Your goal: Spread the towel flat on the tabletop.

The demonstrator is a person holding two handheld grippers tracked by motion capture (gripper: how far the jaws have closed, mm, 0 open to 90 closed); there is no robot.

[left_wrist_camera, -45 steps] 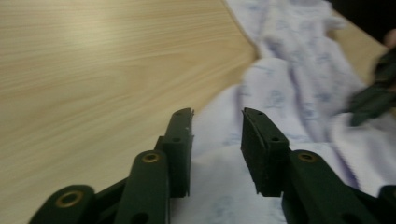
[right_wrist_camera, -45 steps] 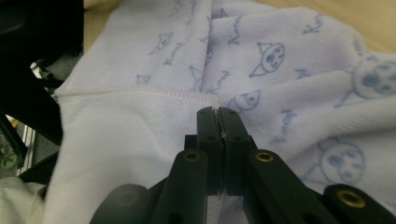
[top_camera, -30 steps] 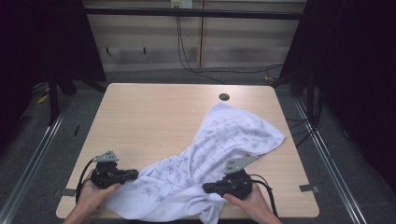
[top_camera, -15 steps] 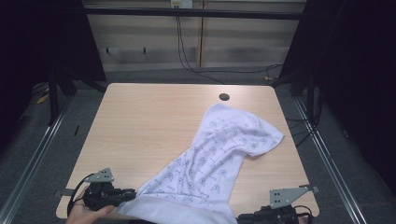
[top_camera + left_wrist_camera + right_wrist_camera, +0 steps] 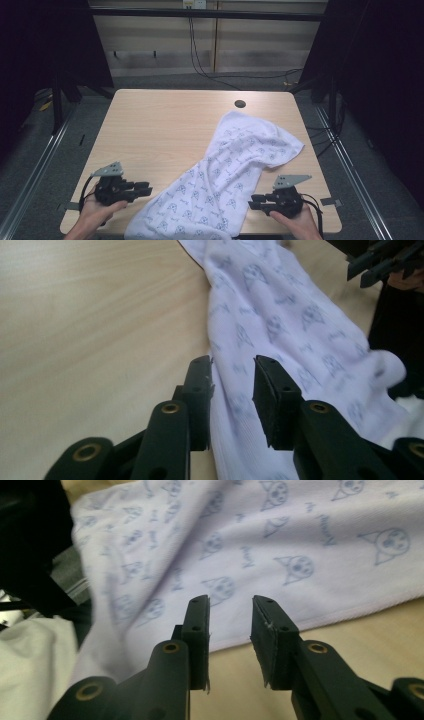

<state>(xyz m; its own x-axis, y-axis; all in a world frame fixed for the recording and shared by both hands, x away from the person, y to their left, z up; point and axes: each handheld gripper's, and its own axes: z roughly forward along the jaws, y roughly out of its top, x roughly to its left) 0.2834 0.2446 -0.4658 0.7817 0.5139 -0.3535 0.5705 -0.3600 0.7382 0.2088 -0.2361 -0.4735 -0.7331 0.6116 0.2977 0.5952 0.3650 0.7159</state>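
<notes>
Towel (image 5: pixel 227 185) with a faint cat-face print lies slantwise on the light wood bench (image 5: pixel 165 130), its far end bunched near the right back corner and its near end spilling over the front edge between the person's two hands. That long diagonal drape suggests it has been drawn toward the person for straightening or folding, and the two claws sit at either side of the near end to take it by its borders.

The left claw (image 5: pixel 142 188) rests low at the front left, jaws pointing at the towel's left edge. In the left gripper view (image 5: pixel 232 385) its jaws stand apart and have just been opening; cloth shows beyond the gap, but the pads do not press on it. The right claw (image 5: pixel 256 201) sits just beside the towel's right edge. In the right gripper view (image 5: pixel 230 625) its jaws also stand apart, having just been opening, with the hemmed edge lying ahead of them and bare wood beneath; nothing is gripped.

The bench is pale, smooth laminate with a round cable hole (image 5: pixel 240 104) near its back edge. Around it the room is dim: black curtains at both sides, grey floor, a pale wall panel behind with cables (image 5: pixel 200 55) hanging down it.
</notes>
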